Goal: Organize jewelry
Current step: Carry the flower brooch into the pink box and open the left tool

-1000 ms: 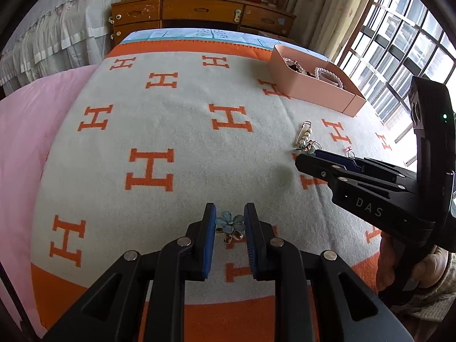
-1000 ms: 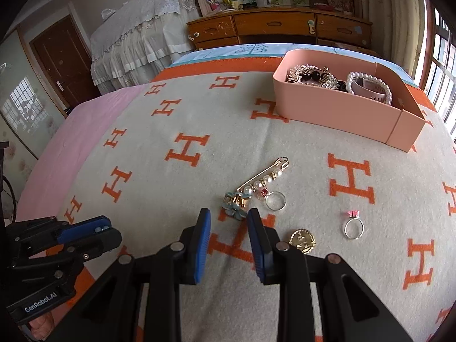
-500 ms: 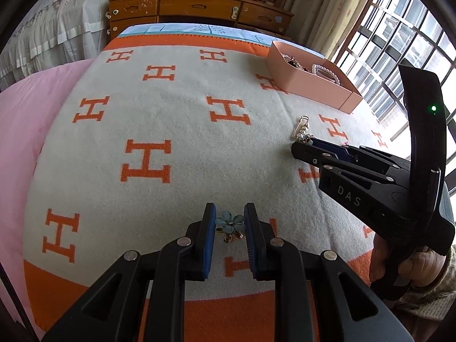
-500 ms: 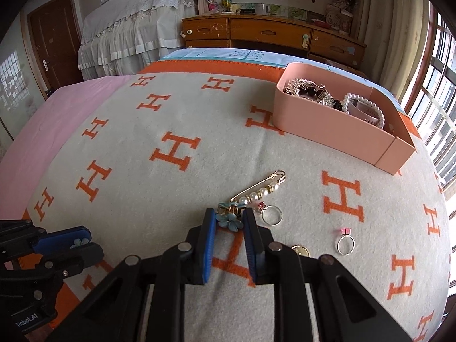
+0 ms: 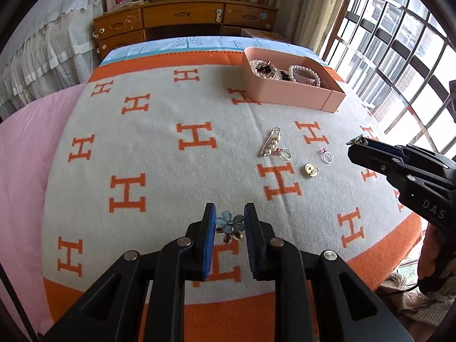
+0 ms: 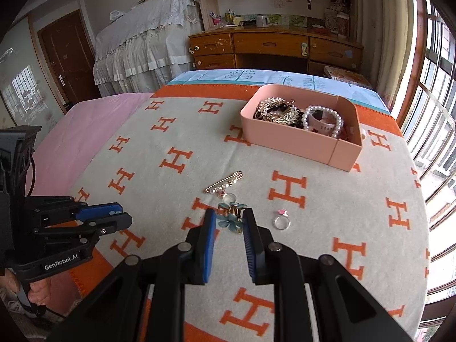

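My left gripper (image 5: 228,223) is shut on a blue flower clip (image 5: 229,224) and holds it above the blanket. My right gripper (image 6: 228,222) is shut on a second blue flower clip (image 6: 230,218), lifted off the blanket; it also shows at the right of the left wrist view (image 5: 359,142). On the blanket lie a pearl safety-pin brooch (image 6: 223,183), a silver ring (image 6: 229,197), a ring with a pink bow (image 6: 282,221) and a gold round charm (image 5: 310,169). A pink box (image 6: 296,141) at the back right holds a pearl bracelet (image 6: 321,118) and gold pieces (image 6: 275,111).
An orange-and-cream H-pattern blanket (image 6: 176,159) covers the bed, with pink sheet (image 6: 94,131) at the left. A wooden dresser (image 6: 273,48) stands behind the bed and barred windows (image 6: 433,91) are at the right.
My right gripper closed on its flower clip beside the brooch and lifted it up and to the right. My left gripper rose with its clip held.
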